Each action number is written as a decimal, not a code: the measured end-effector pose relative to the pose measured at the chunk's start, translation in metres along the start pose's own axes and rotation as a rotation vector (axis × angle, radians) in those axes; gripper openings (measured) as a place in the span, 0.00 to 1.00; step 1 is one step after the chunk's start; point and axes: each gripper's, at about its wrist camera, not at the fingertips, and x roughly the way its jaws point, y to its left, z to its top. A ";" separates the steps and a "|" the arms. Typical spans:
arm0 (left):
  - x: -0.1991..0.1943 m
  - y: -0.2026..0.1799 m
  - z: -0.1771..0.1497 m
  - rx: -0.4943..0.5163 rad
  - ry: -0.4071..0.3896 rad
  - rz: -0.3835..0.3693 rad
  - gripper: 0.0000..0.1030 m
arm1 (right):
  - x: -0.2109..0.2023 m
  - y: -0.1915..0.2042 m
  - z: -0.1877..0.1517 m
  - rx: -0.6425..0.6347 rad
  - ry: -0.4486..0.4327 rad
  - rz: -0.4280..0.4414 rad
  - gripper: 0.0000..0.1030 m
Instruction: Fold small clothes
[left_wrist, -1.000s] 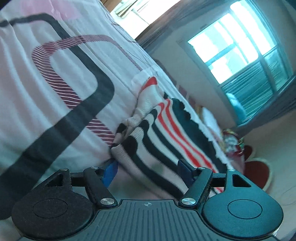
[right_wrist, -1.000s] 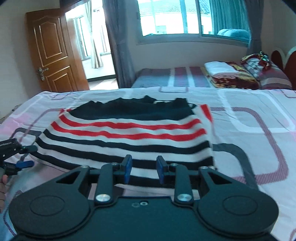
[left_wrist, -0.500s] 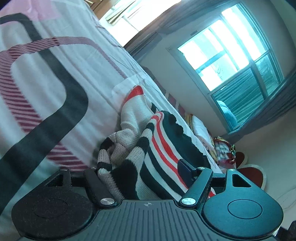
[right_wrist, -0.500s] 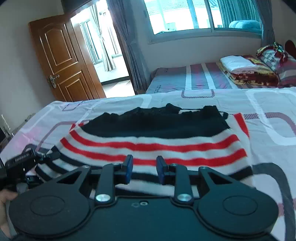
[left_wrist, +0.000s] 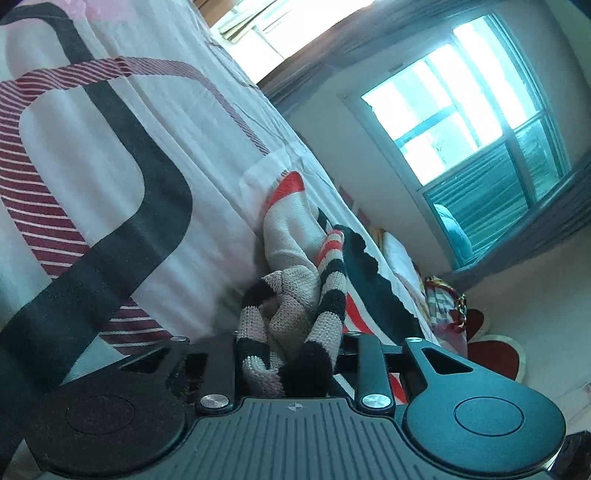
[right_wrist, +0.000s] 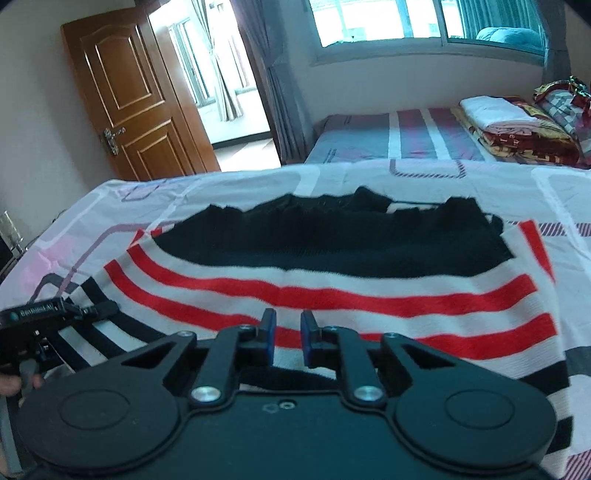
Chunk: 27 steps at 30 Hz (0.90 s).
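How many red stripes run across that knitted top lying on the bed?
2 long ones cross the striped top: upper red stripe just below the black part, lower red stripe nearer the right gripper. A short red edge shows at the right side; folds may hide more.

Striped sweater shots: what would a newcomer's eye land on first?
The striped sweater, bold red, black and white bands, spread across the patterned bedsheet in the right wrist view. Next, its bunched edge clamped in the left tongs, lifted off the sheet. Then the bright window behind.
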 end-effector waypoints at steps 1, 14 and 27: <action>-0.001 0.000 0.000 -0.006 -0.001 -0.010 0.22 | 0.001 0.001 0.000 0.000 0.003 0.003 0.14; -0.003 0.015 -0.003 -0.060 -0.006 -0.037 0.20 | 0.004 0.005 -0.002 -0.069 0.028 0.005 0.11; -0.008 -0.057 0.021 -0.019 0.022 -0.277 0.19 | 0.015 -0.002 -0.015 -0.058 0.034 0.017 0.09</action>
